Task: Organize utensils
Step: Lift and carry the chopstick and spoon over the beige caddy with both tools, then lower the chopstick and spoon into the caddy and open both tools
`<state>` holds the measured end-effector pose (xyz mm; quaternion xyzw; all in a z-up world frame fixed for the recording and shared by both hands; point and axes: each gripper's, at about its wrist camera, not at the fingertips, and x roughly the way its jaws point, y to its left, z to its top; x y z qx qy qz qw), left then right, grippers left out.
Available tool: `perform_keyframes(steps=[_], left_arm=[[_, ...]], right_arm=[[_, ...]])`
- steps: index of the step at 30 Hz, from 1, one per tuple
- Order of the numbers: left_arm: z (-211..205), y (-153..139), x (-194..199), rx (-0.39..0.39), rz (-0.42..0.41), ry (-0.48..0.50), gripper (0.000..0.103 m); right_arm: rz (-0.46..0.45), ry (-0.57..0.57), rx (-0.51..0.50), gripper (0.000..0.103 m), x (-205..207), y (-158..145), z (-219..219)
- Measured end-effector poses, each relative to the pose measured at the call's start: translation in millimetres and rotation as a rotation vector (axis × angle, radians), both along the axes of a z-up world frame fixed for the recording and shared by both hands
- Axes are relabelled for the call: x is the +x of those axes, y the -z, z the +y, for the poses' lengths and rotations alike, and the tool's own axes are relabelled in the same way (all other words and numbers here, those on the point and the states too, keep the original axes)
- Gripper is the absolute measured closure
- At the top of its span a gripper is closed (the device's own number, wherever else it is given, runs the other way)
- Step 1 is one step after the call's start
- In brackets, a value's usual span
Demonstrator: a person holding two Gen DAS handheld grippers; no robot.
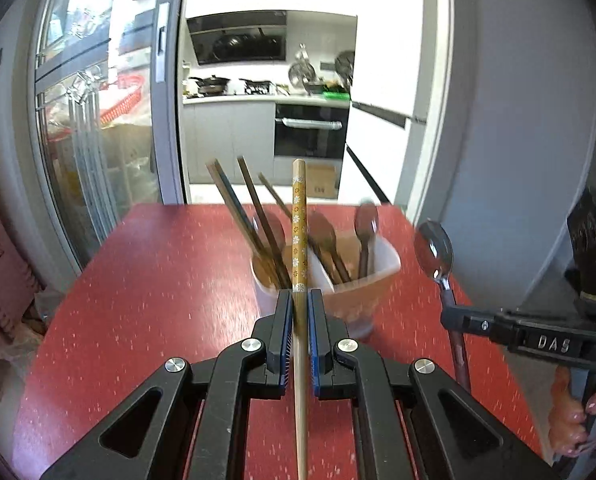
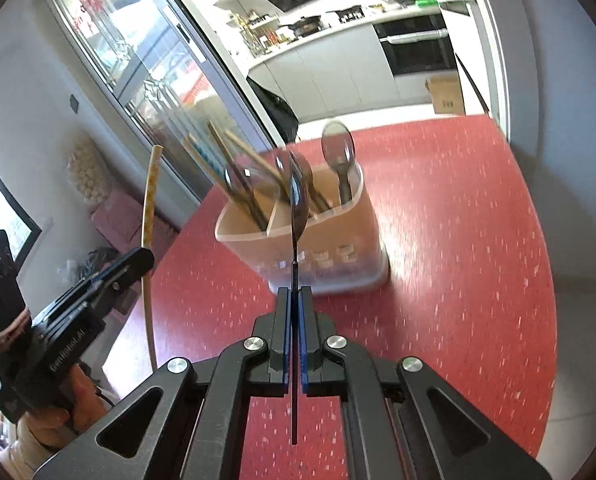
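Left claw (image 1: 299, 308) clamps a flowered chopstick (image 1: 299, 216); right claw (image 2: 294, 304) clamps a spoon (image 2: 298, 196), both above the red bench (image 1: 158, 280) near the utensil holder (image 2: 330, 248).

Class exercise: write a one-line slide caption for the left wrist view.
Left gripper grips a patterned chopstick before the utensil holder on the red table; right gripper holds a spoon.
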<state>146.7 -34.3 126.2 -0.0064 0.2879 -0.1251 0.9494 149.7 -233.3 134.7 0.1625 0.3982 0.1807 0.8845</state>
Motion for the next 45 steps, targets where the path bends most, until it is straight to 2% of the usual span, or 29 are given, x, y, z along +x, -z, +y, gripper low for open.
perform_keyframes(steps=[10, 19, 25, 33, 37, 41, 45], left_arm=[[10, -30, 55, -0.097, -0.082, -0.056, 0.067], [8, -32, 105, -0.159, -0.131, -0.095, 0.067], [7, -18, 133, -0.164, -0.153, -0.155, 0.067], [-2, 2, 148, -0.157, -0.198, -0.201, 0.067], [-6, 10, 152, -0.170, -0.228, -0.221, 0.067], [-5, 12, 160, -0.203, -0.218, -0.227, 0.067], [-6, 14, 159, -0.191, -0.229, -0.234, 0.067]], right_arm=[[-0.116, -0.001, -0.040, 0.099, 45, -35, 13], [-0.218, -0.017, -0.067, 0.099, 92, -48, 22], [-0.276, -0.046, -0.106, 0.099, 118, -38, 33], [-0.355, -0.094, -0.233, 0.100, 131, -11, 45], [-0.360, -0.106, -0.245, 0.100, 135, 2, 45], [-0.358, -0.120, -0.260, 0.099, 135, 11, 46], [-0.375, -0.131, -0.254, 0.099, 132, 12, 44]])
